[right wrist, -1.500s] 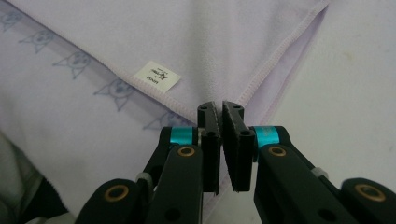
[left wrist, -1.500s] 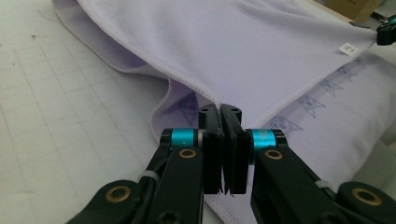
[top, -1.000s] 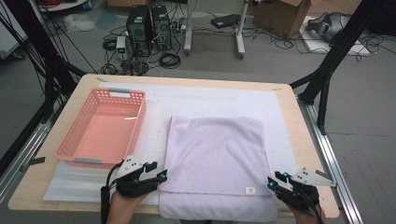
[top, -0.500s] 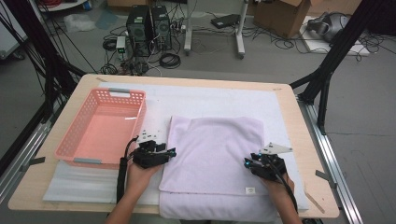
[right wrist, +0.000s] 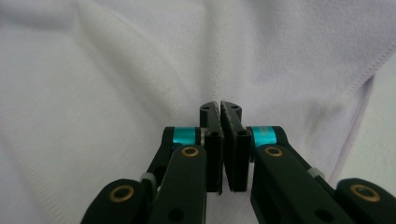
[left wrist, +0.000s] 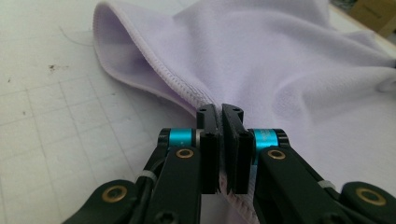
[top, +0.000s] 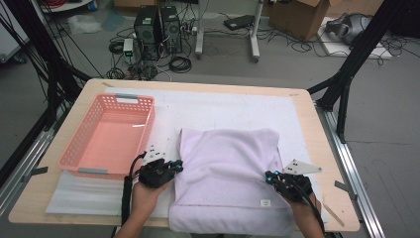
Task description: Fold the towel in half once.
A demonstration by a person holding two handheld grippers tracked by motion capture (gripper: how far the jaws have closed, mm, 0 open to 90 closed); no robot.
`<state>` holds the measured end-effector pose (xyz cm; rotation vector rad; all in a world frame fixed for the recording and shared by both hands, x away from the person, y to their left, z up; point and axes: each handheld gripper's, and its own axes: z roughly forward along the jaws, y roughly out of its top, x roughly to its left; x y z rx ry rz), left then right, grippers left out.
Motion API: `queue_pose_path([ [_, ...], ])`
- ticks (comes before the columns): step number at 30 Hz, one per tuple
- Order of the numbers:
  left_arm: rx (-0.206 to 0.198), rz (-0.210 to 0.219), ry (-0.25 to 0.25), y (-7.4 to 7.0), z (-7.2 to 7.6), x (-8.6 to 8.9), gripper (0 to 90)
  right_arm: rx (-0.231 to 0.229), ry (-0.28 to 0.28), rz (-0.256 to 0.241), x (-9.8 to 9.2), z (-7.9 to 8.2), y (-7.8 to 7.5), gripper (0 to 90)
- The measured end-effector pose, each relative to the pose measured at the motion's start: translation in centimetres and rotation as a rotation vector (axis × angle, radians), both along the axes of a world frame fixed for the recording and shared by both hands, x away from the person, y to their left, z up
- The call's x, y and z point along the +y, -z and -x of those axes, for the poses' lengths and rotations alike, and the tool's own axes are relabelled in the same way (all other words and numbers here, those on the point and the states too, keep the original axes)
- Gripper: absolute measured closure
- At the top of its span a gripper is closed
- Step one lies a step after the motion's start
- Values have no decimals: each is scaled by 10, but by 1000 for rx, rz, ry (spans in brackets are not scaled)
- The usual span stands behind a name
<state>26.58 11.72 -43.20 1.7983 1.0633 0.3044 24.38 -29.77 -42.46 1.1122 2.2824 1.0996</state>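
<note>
A lavender towel [top: 225,168] lies flat on the white mat [top: 223,106], a small label near its front right corner. My left gripper [top: 177,166] is at the towel's left edge, about midway along it. In the left gripper view its jaws [left wrist: 220,109] are shut on the stitched hem of the towel [left wrist: 289,65], which lifts in a loose fold ahead. My right gripper [top: 268,177] is over the right side of the towel, and in the right gripper view [right wrist: 220,106] it is shut on a pinch of the cloth [right wrist: 116,70].
A pink plastic basket [top: 74,144] stands with nothing in it on the left of the table, right next to my left hand. Bare wooden table [top: 329,198] shows beyond the mat on the right. Computers and cables lie on the floor behind the table.
Both grippers moved forward from the towel's near corners to its left and right sides and now pinch the cloth. The towel itself has hardly shifted.
</note>
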Motion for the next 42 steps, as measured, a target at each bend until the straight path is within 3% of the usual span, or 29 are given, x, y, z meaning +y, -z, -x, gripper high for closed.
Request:
queue_pose_path([
  [2,0,-19,25,2,10,3,851,1,-13,13,-1,10,-1,877],
  [5,8,-10,44,5,23,6,851,13,-32,30,-2,23,1,877],
  [10,0,-21,85,4,42,8,851,41,-55,14,-5,44,0,877],
  [14,-3,-2,99,2,45,11,803,48,-67,-6,-10,54,-3,844],
  [16,2,-11,81,1,36,10,629,15,-35,-11,-14,50,-6,688],
  [19,6,-17,37,1,16,10,560,-12,16,-46,-17,32,-10,615],
  [21,2,-28,9,2,2,10,543,-20,32,-42,-13,16,-10,596],
  [23,28,-25,-17,4,-14,9,510,-22,37,-21,-5,1,-9,572],
  [25,46,-28,-27,7,-27,6,504,-21,33,-7,3,-14,-8,564],
  [29,55,-40,-31,10,-42,-3,502,-38,52,-46,10,-32,-9,561],
  [33,79,-44,-24,15,-49,-11,510,21,48,58,17,-46,6,572],
  [35,80,-47,-28,18,-49,-14,507,50,36,81,20,-49,14,656],
  [37,62,-68,-26,19,-47,-17,551,44,26,73,20,-48,19,736],
  [39,38,-119,-25,19,-44,-22,673,46,16,70,21,-46,19,845],
  [41,24,-163,0,18,-41,-24,860,38,18,76,22,-45,18,869],
  [42,24,-162,4,17,-41,-24,870,40,16,73,21,-43,17,872],
])
